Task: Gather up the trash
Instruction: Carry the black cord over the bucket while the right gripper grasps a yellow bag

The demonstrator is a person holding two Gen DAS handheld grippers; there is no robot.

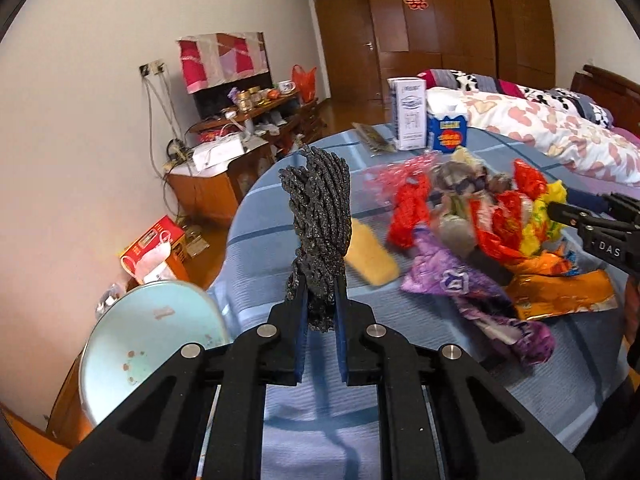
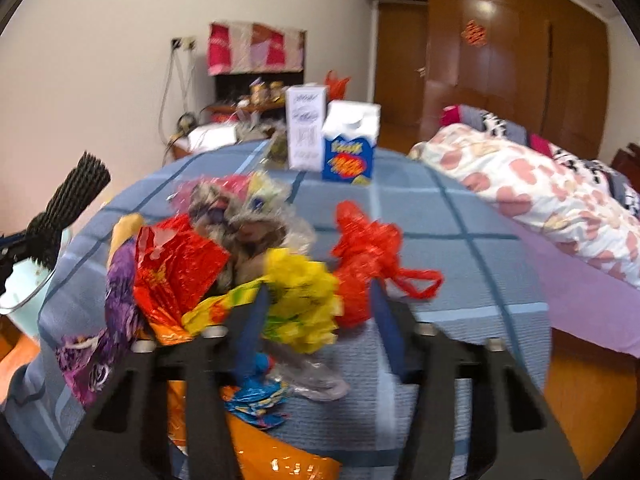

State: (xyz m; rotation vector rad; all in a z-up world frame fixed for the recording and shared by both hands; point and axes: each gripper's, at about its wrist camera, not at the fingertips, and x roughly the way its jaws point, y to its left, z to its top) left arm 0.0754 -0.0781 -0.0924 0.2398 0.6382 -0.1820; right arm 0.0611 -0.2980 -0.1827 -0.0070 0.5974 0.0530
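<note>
A: The left gripper [image 1: 322, 300] is clamped on a dark, knobbly bundle of cord [image 1: 318, 232], which stands upright out of its jaws above the blue checked cloth [image 1: 288, 408].

B: And the right gripper [image 2: 316, 300]?

A: Its jaws stand apart around a crumpled yellow wrapper [image 2: 304, 300]. The picture is blurred, so I cannot tell whether the pads press on it.

B: Where is the rest of the trash?

A: Heaped on the cloth just ahead of both grippers: a red wrapper [image 2: 176, 268], a red plastic bag [image 2: 368, 256], a purple wrapper [image 1: 456, 280], an orange packet [image 1: 560, 292]. Two cartons [image 2: 348, 148] stand upright at the far edge. A pale blue bucket [image 1: 148, 344] sits beside the table, below the left gripper.
</note>
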